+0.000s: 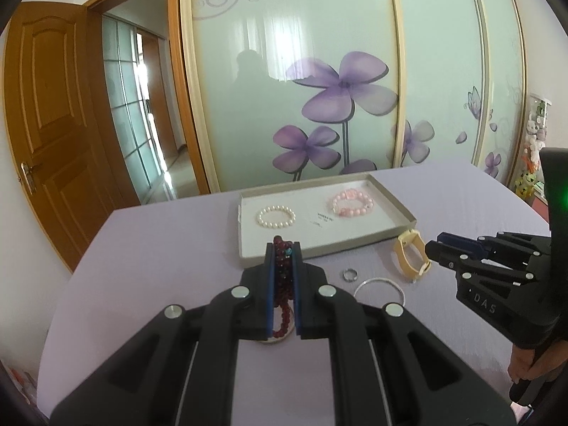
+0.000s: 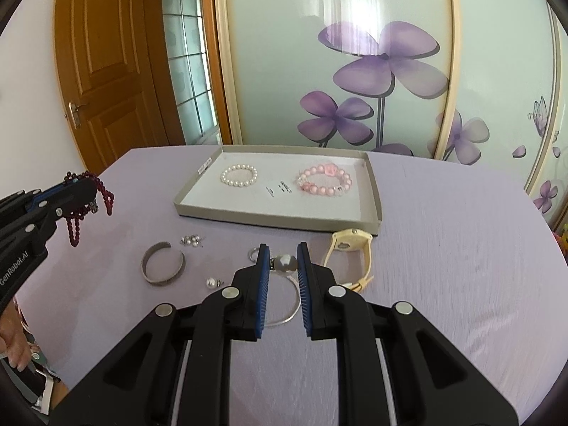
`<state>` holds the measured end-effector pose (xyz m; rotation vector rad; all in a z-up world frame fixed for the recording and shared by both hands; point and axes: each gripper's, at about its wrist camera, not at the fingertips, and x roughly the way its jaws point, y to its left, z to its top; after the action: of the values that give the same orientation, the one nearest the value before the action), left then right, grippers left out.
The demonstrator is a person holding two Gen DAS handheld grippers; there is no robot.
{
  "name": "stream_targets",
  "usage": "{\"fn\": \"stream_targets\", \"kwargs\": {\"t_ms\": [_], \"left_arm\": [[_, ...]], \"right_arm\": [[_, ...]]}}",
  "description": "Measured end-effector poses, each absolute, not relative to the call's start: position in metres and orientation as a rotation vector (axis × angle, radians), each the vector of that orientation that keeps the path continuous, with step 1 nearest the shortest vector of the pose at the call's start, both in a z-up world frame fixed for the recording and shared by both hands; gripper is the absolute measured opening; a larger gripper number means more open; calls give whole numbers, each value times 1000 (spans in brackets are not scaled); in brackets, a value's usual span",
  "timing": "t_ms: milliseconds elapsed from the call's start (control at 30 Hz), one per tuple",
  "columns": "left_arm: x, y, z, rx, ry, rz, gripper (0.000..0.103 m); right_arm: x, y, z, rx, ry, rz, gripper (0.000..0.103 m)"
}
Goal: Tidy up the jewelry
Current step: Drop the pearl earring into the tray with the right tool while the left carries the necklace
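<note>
My left gripper [image 1: 283, 248] is shut on a dark red bead bracelet [image 1: 282, 284] and holds it above the purple table, just in front of the grey tray [image 1: 319, 245]. It also shows in the right wrist view [image 2: 80, 186], with beads [image 2: 76, 223] hanging below. The tray [image 2: 198, 184] holds a white pearl bracelet [image 2: 238, 175] and a pink bead bracelet [image 2: 325, 179]. My right gripper [image 2: 283, 248] is open, its fingers either side of a pearl earring [image 2: 284, 263] lying on the table. In the left wrist view it [image 1: 431, 246] sits right of the loose jewelry.
Loose on the table: a cream watch [image 2: 351, 255], a thin silver bangle [image 2: 284, 316], a silver ring [image 1: 348, 274], a grey cuff [image 2: 163, 264], small pearl earrings [image 2: 191, 240] and another pearl earring [image 2: 212, 283]. Flowered wardrobe doors stand behind.
</note>
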<state>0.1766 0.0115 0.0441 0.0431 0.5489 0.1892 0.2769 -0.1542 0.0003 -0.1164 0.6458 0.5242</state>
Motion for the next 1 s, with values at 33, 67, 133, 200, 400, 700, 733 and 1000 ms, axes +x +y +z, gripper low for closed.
{"fn": "stream_targets", "kwargs": {"t_ms": [33,67,133,200,400,700,733,1000], "left_arm": [[178,12,47,45,544,193,8],[179,13,49,46,540,195,8],[182,14,54,49,534,200,8],[185,16,60,53,525,206,8],[202,21,73,67,505,226,8],[255,39,99,62,478,248,8],[261,41,100,58,477,250,8],[316,63,99,28,488,258,8]], "right_arm": [[278,-154,1,-115,644,525,16],[279,-154,3,-114,641,525,16],[282,-153,5,-115,636,527,16],[285,-153,8,-114,632,528,16],[301,-150,17,-108,618,529,16],[345,-138,30,-112,605,528,16],[350,-137,32,-113,601,526,16],[404,-116,33,-119,607,518,16]]}}
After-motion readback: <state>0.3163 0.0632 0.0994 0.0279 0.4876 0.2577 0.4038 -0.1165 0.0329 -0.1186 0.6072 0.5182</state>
